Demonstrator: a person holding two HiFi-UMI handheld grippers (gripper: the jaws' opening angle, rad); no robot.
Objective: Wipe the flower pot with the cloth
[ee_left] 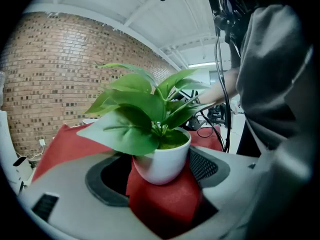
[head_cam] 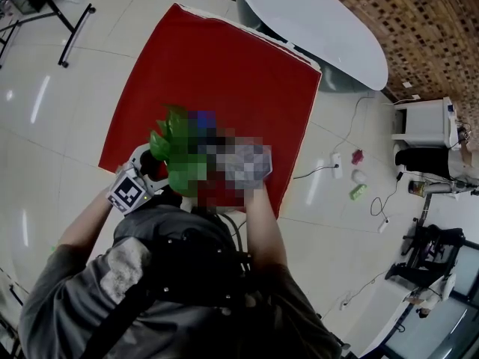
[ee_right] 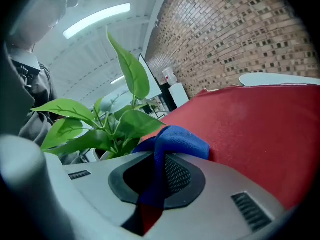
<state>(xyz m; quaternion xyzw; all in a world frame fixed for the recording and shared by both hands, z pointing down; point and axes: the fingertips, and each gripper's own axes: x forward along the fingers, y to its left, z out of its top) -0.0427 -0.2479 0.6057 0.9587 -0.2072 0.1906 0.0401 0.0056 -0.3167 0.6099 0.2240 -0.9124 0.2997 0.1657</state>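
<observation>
A white flower pot [ee_left: 162, 160] with a green leafy plant [ee_left: 142, 109] sits between the jaws of my left gripper [ee_left: 161, 171], which is shut on the pot's sides. In the head view the plant [head_cam: 176, 152] shows just above the left gripper [head_cam: 142, 174] with its marker cube, over the near edge of the red surface. My right gripper [ee_right: 155, 170] is shut on a blue cloth [ee_right: 177, 139], which bunches out past the jaws right beside the plant's leaves [ee_right: 100, 129]. A mosaic patch hides the right gripper and the cloth in the head view.
The red-covered surface [head_cam: 217, 81] spreads out ahead of me. A white oval table [head_cam: 314, 13] stands beyond its far right corner. Cables and small objects [head_cam: 358, 174] lie on the tiled floor to the right, near a white cabinet [head_cam: 423, 122]. A black stand leg [head_cam: 75, 28] is at far left.
</observation>
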